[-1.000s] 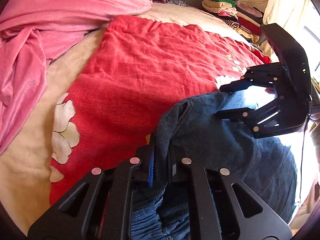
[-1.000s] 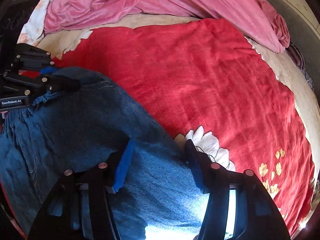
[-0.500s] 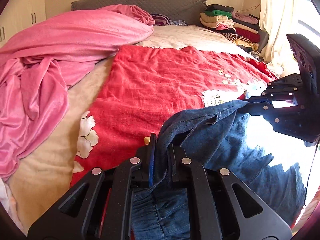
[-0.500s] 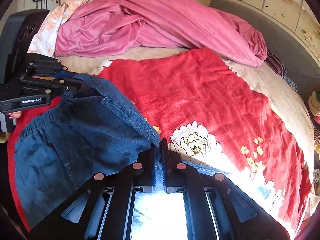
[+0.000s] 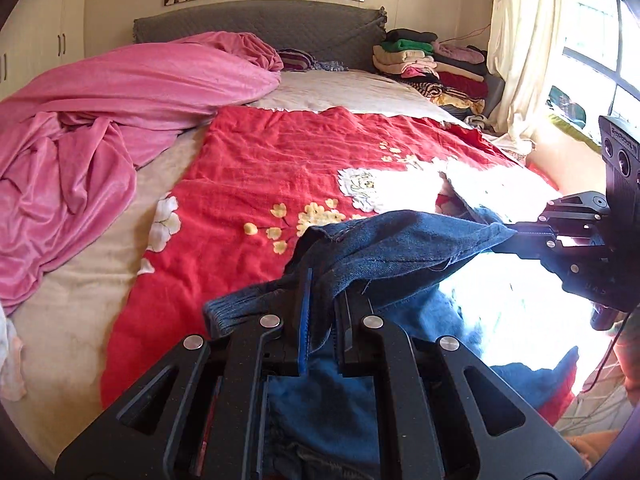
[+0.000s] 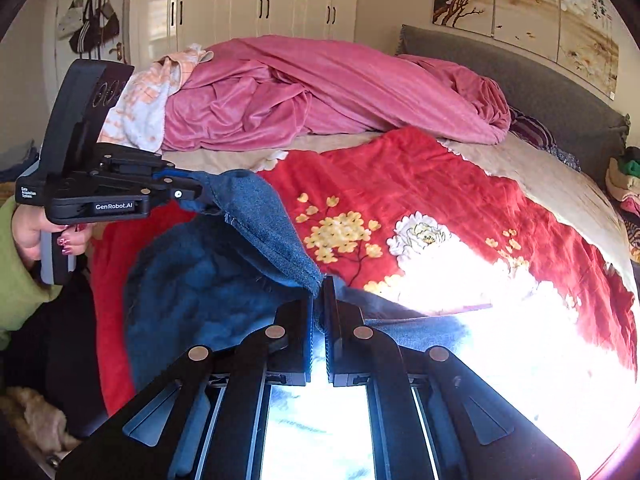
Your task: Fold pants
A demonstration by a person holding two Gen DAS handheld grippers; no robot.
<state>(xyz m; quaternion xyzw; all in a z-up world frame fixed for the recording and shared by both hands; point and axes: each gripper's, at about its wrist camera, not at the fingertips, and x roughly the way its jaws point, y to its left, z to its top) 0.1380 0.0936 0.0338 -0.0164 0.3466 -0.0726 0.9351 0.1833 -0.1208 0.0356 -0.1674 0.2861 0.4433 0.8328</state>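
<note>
Left tongs (image 5: 322,312): we clamp the pants (image 5: 400,240) waistband.
Right tongs (image 6: 319,316): clenched on denim, seemingly the opposite edge, to spread it above the bed (image 5: 260,168).

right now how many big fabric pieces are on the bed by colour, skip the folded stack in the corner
blue: 1, the denim pants, held up by the left gripper and right gripper
red: 1, the flowered red blanket
pink: 1, the rumpled pink blanket
beige: 1, the bed sheet underneath
total: 4
</note>
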